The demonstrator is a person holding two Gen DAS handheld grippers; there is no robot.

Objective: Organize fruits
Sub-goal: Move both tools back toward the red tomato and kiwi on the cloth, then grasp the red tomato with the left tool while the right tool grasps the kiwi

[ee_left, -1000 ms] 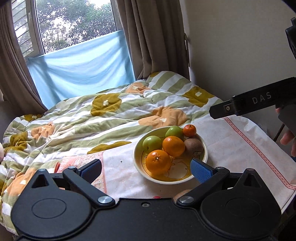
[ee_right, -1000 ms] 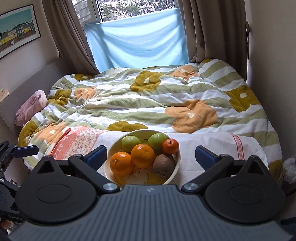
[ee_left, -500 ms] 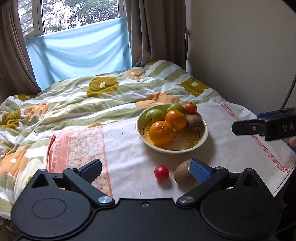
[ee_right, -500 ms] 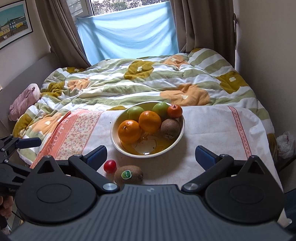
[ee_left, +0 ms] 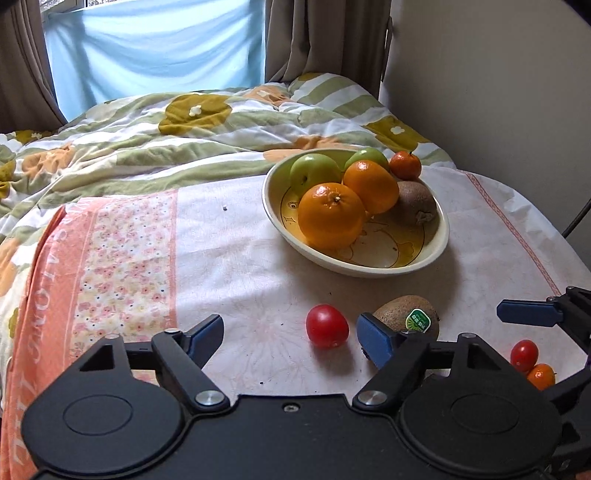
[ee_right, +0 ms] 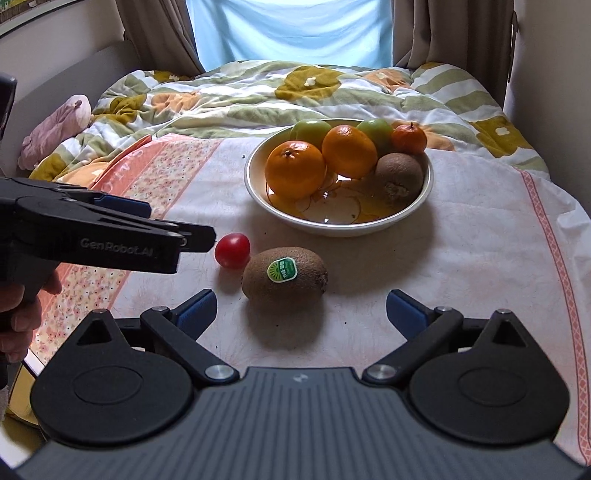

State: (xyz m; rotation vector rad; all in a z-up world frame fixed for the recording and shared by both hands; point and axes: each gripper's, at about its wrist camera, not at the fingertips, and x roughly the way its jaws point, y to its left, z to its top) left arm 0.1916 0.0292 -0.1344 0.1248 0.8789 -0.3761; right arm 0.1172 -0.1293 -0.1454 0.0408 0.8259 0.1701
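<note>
A cream bowl [ee_right: 410,216] with a yellow inside is standing on a white cloth [ee_right: 461,258] that is covering the table at the foot of a bed. In the bowl are lying two oranges, the front orange [ee_right: 295,170] and the back orange [ee_right: 349,149], two green apples [ee_left: 314,171] behind them, a small mandarin [ee_right: 409,138] at the far right rim, and a brown kiwi [ee_right: 399,173] against the right wall.

Outside the bowl, on the cloth and nearer to the cameras, a second kiwi with a green sticker [ee_right: 284,273] is lying on its side. Just beside it, on its left, a red cherry tomato [ee_right: 232,250] is resting; the two look nearly touching in the right wrist view. In the left wrist view, one more small tomato [ee_left: 523,354] and a small orange fruit [ee_left: 541,376] are sitting at the right edge, touching each other, below a finger of the other tool.

The left gripper [ee_left: 291,334] is pointing down toward the cloth and its jaws are closing. Nothing is pressed between the pads; the cherry tomato is lying ahead in the gap, closer to the right pad, and the stickered kiwi is partly hidden behind that pad. A hand [ee_right: 20,310] is holding this tool at the left edge of the right wrist view.

The right gripper [ee_right: 301,308] is standing wide and released, gripping nothing, with the stickered kiwi just ahead of its gap.

Behind the table a flowered quilt [ee_right: 295,92] is spreading toward a blue cloth at the window [ee_right: 291,29].
</note>
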